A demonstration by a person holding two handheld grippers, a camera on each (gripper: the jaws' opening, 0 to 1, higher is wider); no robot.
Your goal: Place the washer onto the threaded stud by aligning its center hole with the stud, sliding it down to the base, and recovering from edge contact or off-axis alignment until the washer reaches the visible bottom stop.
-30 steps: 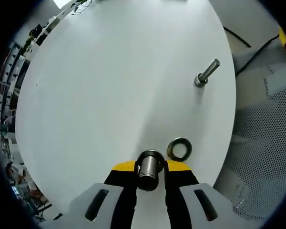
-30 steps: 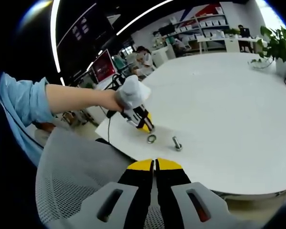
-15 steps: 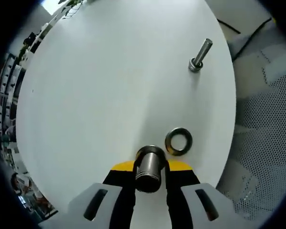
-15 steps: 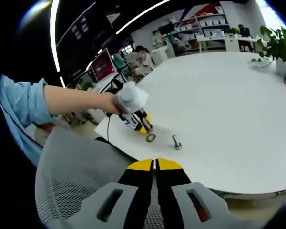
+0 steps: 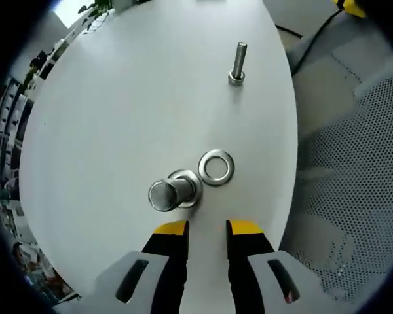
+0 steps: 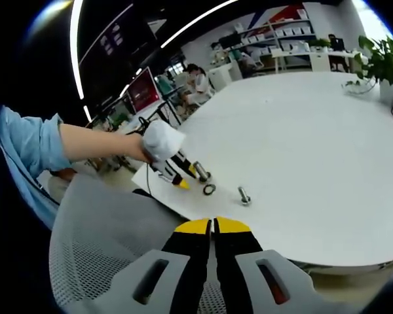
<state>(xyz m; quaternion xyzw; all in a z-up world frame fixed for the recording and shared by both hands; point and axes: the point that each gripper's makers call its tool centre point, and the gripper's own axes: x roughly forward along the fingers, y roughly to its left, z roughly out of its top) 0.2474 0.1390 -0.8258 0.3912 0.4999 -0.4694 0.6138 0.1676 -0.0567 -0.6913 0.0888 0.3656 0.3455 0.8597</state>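
Left gripper (image 5: 206, 227) over the white bench (image 5: 118, 111), jaws parted and holding nothing. Just ahead, threaded stud (image 5: 171, 193) standing upright on its wide base, washer (image 5: 217, 167) lying flat and touching that base. Farther off, a bolt (image 5: 237, 63). Right gripper (image 6: 213, 225) above a mesh chair (image 6: 105, 242), jaws pressed together, empty.

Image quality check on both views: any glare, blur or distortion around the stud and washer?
Left gripper view: sharp, even light; the stud and washer cast only faint shadows on the white table, whose edge bows from fisheye distortion. Right gripper view: dim foreground, bright streaks of ceiling light, strong barrel warp; the stud and washer are small and soft.
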